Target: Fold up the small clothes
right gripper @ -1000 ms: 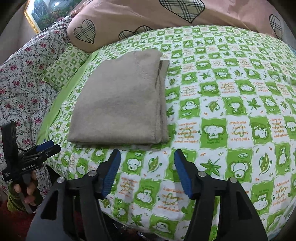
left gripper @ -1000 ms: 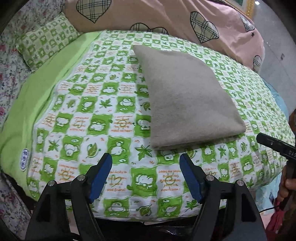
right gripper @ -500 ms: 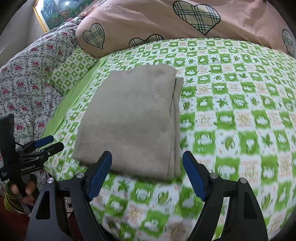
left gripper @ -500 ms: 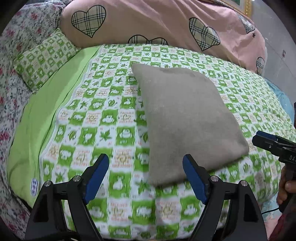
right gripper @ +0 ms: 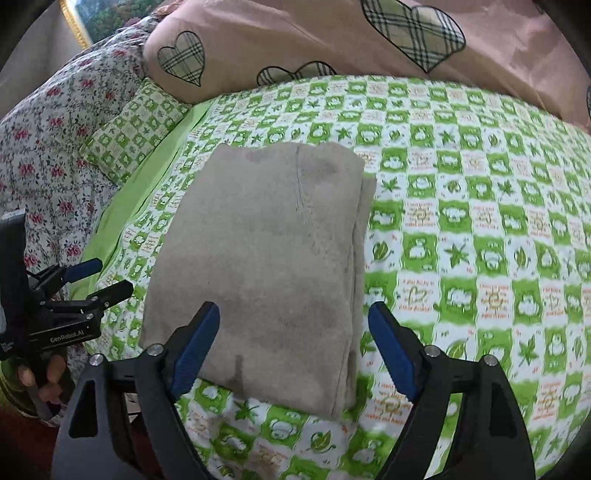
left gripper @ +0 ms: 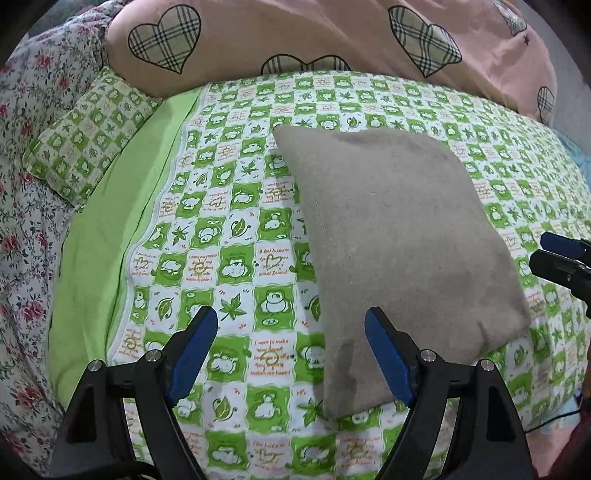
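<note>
Folded grey garment [left gripper: 402,251] lies flat on my green checked bedsheet [left gripper: 229,229], below the pink heart duvet [left gripper: 295,33]. My left gripper [left gripper: 291,350] is spread wide, empty; right gripper [right gripper: 293,345] jaws are opening, pads clear of the cloth.

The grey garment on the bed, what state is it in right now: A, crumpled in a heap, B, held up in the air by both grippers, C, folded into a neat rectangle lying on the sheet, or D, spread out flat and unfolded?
C: the grey garment lies as a squared stack with layered edges on the green checked sheet, no gripper touching it.
</note>
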